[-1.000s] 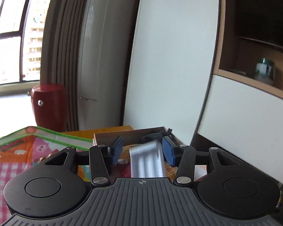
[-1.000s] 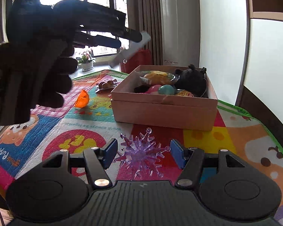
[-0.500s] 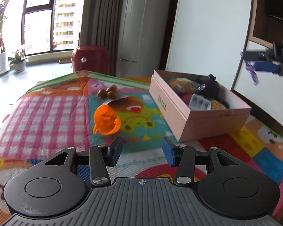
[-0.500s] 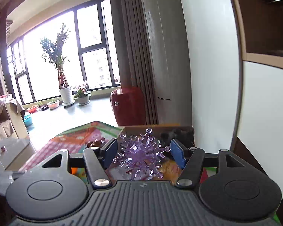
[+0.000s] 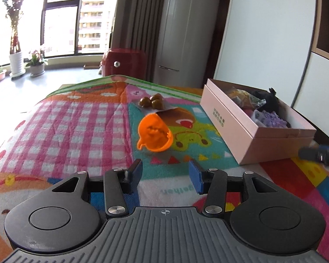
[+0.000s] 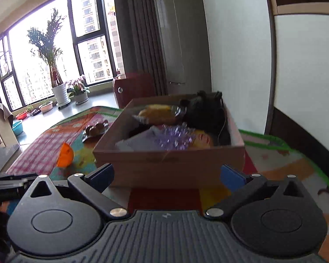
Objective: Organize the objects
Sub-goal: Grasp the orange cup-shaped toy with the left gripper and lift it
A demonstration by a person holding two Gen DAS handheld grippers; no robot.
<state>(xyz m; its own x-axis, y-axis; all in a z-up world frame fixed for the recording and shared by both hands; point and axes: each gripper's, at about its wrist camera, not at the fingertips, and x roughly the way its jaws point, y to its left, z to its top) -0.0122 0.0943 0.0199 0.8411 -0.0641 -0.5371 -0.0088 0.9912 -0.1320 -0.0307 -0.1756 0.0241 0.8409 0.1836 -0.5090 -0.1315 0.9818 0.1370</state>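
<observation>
One loose orange shell (image 5: 154,135) is being faced by the half-spread, empty left gripper (image 5: 165,175), lying above centre frame; the right gripper (image 6: 166,173) has just been opening wide, empty.

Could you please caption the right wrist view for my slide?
Open right gripper facing pink box, purple spiky toy lying inside.

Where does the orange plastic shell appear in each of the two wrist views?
Left wrist: orange plastic shell lies near the centre, on the play mat, left of the pink box.
Right wrist: at the left, left of the box.
Shared landmark: the brown nuts behind it.
</observation>
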